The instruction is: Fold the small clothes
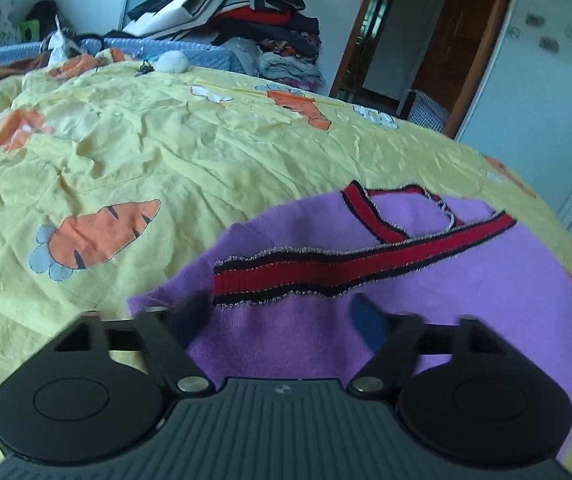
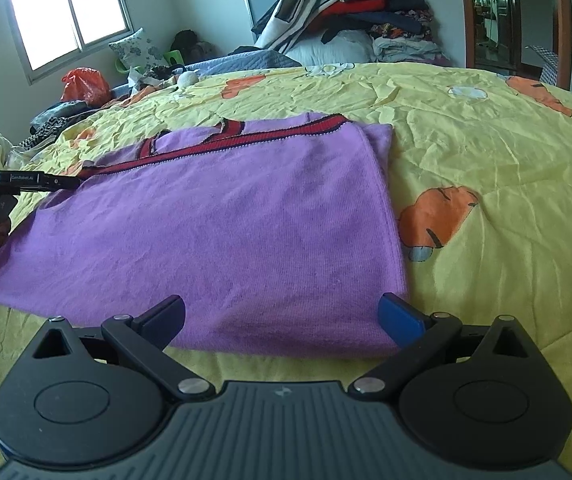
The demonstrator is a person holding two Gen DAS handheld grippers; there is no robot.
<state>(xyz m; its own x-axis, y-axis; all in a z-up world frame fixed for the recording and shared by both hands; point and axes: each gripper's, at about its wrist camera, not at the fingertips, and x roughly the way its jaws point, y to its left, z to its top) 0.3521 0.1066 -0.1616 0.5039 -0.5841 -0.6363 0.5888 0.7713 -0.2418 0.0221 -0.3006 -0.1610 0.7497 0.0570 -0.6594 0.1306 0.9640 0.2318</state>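
The purple knit top (image 2: pixel 213 216), trimmed with red-and-black striped ribbing (image 1: pixel 326 268), lies on the yellow carrot-print bedspread (image 2: pixel 486 152) of the bed and looks to be partly folded: its right side ends in a clean doubled edge, so at least one fold across the body seems made, while the striped neckline and straps at the top's far end lie crooked and one strap loops loose. The near hem is straight and flat. Judging from that, the garment is perhaps midway; a further fold to bring it down to a compact packet, and some tidying of the straps, appear to remain. The left hand-held gripper (image 1: pixel 281 316) sits over the top's left shoulder area beside the striped band, its jaws about half open with purple cloth between them; whether the pads pinch that cloth I cannot tell, and in the right wrist view its fingertip (image 2: pixel 65 182) reaches the striped edge at the top's left corner. The right hand-held gripper (image 2: pixel 281 314) hovers at the top's near hem, jaws wide apart and straddling the hem without gripping anything. Beyond the top, at the far side of the bed, a heap of unfolded clothes (image 2: pixel 346 4) is stacked against the wall, suggesting more pieces wait.
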